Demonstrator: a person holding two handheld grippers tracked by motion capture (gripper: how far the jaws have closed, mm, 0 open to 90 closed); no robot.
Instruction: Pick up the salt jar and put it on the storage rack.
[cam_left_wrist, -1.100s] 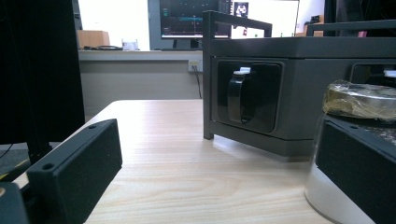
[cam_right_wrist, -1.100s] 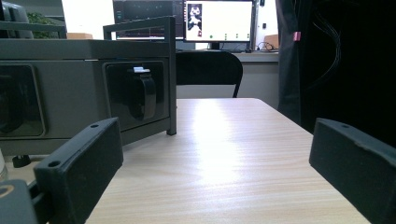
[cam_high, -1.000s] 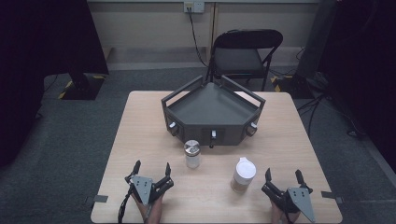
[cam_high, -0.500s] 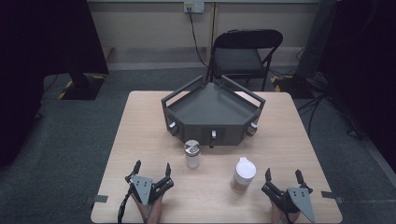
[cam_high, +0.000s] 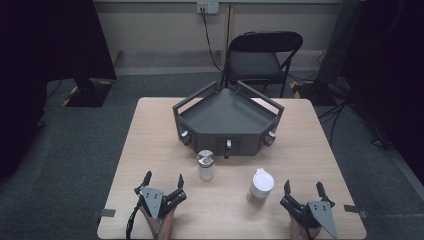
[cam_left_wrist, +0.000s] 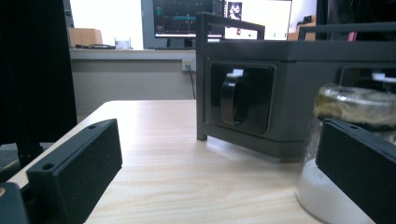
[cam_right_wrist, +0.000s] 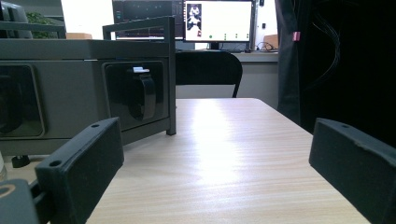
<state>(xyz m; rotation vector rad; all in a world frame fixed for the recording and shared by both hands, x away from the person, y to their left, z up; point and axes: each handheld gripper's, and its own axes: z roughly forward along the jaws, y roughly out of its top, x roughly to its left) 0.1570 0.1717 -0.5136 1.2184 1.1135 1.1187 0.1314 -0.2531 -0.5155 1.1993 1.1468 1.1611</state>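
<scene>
With both my grippers spread wide and holding nothing, the upright metal-capped jar (cam_high: 205, 164) stands just in front of the dark tray (cam_high: 226, 116), ahead and slightly right of my left gripper (cam_high: 163, 180), seemingly nearer it than my right gripper (cam_high: 303, 190).

Room's dim at the edges; bright monitors (cam_right_wrist: 219, 21) throw glare across the counter (cam_right_wrist: 224, 154), and near fingers (cam_left_wrist: 74, 172) blur.
</scene>
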